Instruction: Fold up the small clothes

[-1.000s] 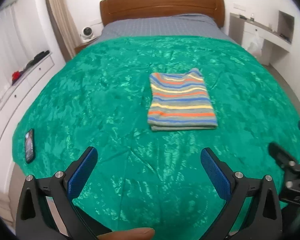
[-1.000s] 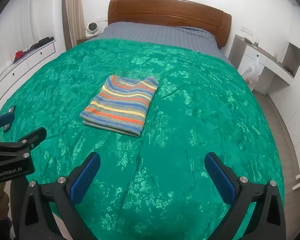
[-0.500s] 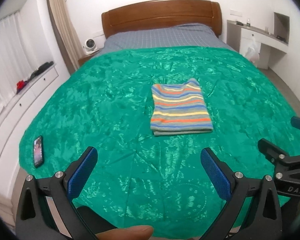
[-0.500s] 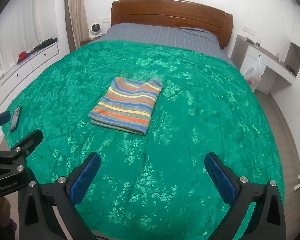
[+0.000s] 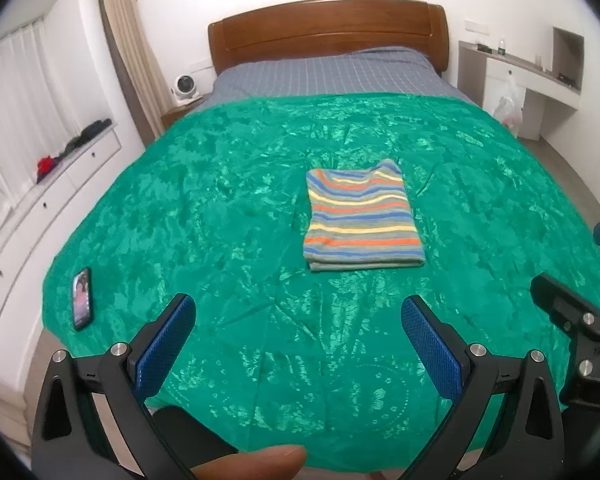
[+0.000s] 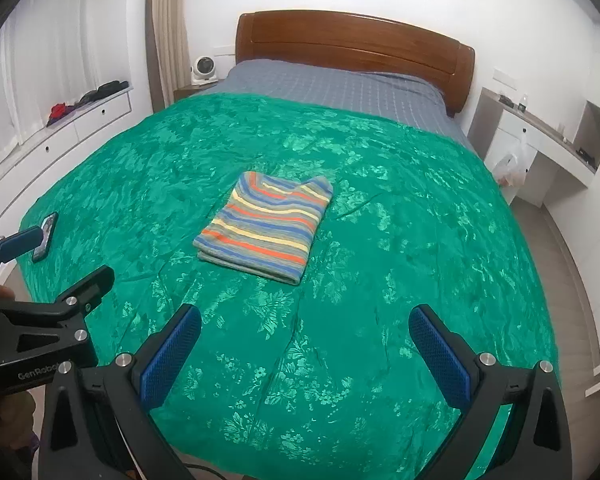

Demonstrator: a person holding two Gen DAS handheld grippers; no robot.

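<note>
We log the green bedspread point(image 5: 228, 208) as covering most of the bed, lying fairly flat with shallow creases. At its middle rests the striped garment point(image 5: 362, 216), folded into a compact rectangle with its layered edge toward us; no sleeve or loose flap sticks out. We judge the fold complete for this piece, and no other clothing waits on the spread, so little appears left beyond perhaps moving the piece aside.

Left gripper point(image 5: 298, 342): jaws spread wide, nothing between them, hanging over the near edge, well apart from the garment. Right gripper point(image 6: 305, 354): likewise wide and empty, near the foot of the bed.

A phone point(image 5: 81, 298) lies at the left edge of the spread.

Hard to make out: the garment's underside layers, the dark and red items on the left shelf, and the bed's foot behind the gripper frames.
</note>
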